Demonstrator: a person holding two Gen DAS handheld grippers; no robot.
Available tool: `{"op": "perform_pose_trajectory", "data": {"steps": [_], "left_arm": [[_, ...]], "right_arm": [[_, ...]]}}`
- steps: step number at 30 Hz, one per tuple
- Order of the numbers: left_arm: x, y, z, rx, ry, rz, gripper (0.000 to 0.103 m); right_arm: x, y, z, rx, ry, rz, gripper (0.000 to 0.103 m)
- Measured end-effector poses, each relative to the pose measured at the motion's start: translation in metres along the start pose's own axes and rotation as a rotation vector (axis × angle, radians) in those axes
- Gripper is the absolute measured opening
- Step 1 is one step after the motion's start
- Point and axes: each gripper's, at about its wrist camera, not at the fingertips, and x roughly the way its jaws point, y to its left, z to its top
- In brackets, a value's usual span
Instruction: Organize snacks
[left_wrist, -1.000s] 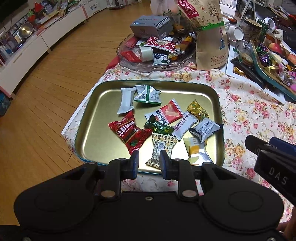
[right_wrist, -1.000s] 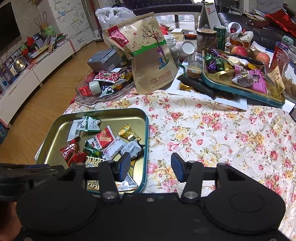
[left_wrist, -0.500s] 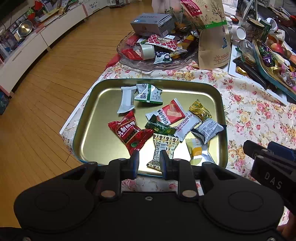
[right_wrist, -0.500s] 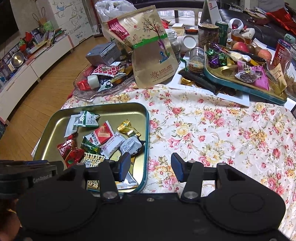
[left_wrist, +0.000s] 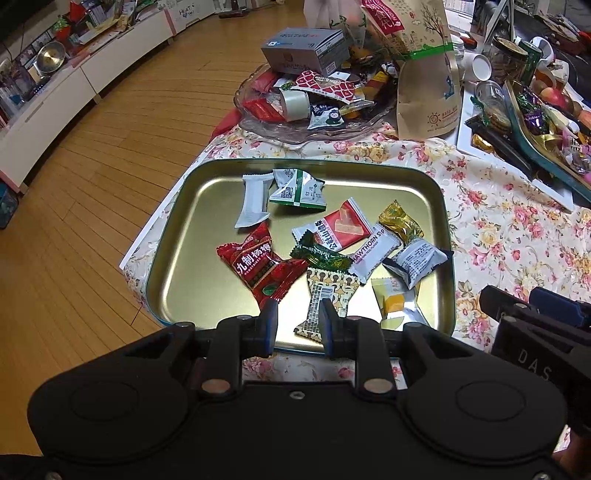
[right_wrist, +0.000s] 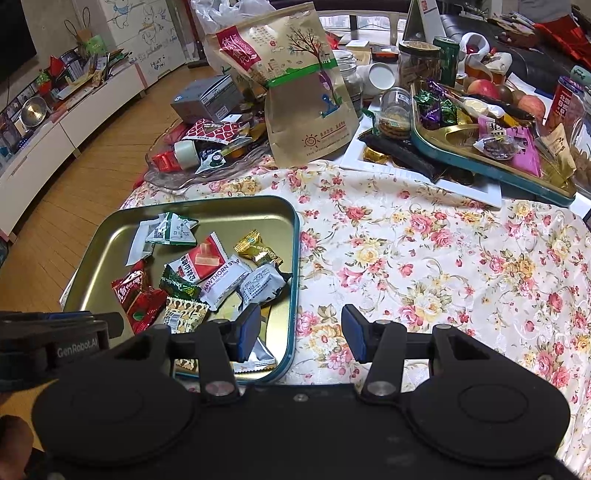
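Observation:
A gold tin tray with a teal rim (left_wrist: 192, 236) (right_wrist: 110, 240) lies on the floral tablecloth and holds several wrapped snacks: a red plum packet (left_wrist: 258, 266), a white Hawthorn strip (left_wrist: 373, 251), a gold candy (left_wrist: 400, 221) and a patterned packet (left_wrist: 325, 295). My left gripper (left_wrist: 295, 325) hovers over the tray's near edge, narrowly open and empty. My right gripper (right_wrist: 299, 332) is open and empty above the tray's right rim and the cloth.
A glass dish of snacks (left_wrist: 306, 107) and a tall paper snack bag (right_wrist: 306, 96) stand behind the tray. A second teal tray with candies (right_wrist: 491, 147), jars and apples sits at the back right. The wooden floor (left_wrist: 92, 184) lies left of the table edge.
Both grippers have drawn slightly back and up from the tray. Their jaws have kept the same opening. The snacks have not moved.

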Motion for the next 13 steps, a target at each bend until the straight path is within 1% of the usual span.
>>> {"op": "perform_pose_trajectory", "data": {"steps": [8, 13], "left_arm": [[0.001, -0.0016, -0.0001, 0.002, 0.005, 0.012, 0.034], [0.0024, -0.0029, -0.0002, 0.007, 0.016, -0.001, 0.035]], "right_arm": [[0.0001, 0.0003, -0.0011, 0.0, 0.005, 0.001, 0.052], [-0.0006, 0.0008, -0.001, -0.003, 0.007, 0.006, 0.052]]}}
